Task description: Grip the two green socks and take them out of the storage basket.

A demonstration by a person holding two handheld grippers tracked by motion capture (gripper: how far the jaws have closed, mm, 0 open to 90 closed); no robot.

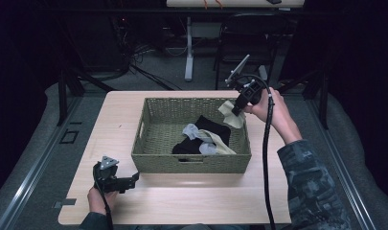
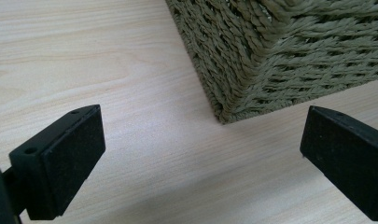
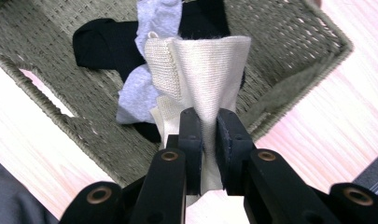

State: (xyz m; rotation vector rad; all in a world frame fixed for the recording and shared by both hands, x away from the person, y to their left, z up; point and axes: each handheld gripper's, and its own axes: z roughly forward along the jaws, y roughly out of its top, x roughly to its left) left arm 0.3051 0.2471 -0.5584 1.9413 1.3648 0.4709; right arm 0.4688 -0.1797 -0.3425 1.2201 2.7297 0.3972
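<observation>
A woven olive basket [image 1: 155, 158] stands in the middle of the table and holds black [image 1: 213, 128], grey [image 1: 191, 130] and cream socks. My right gripper [image 1: 238, 109] hovers over the basket's far right corner, shut on a cream sock [image 1: 228, 112] that hangs from its jaws. In the right gripper view the cream sock [image 3: 205, 74] is pinched between the pads [image 3: 191, 135], above the grey sock [image 3: 140, 88] and black sock [image 3: 107, 42] in the basket [image 3: 289, 32]. My left gripper [image 1: 133, 180] rests low by the basket's near left corner [image 2: 233, 93], open, nothing between its fingers [image 2: 65, 158].
The light wooden table [image 1: 182, 201] has bare room in front of and to both sides of the basket. A table leg [image 1: 188, 52], a dark chair [image 1: 244, 43] and cables stand on the floor beyond the far edge.
</observation>
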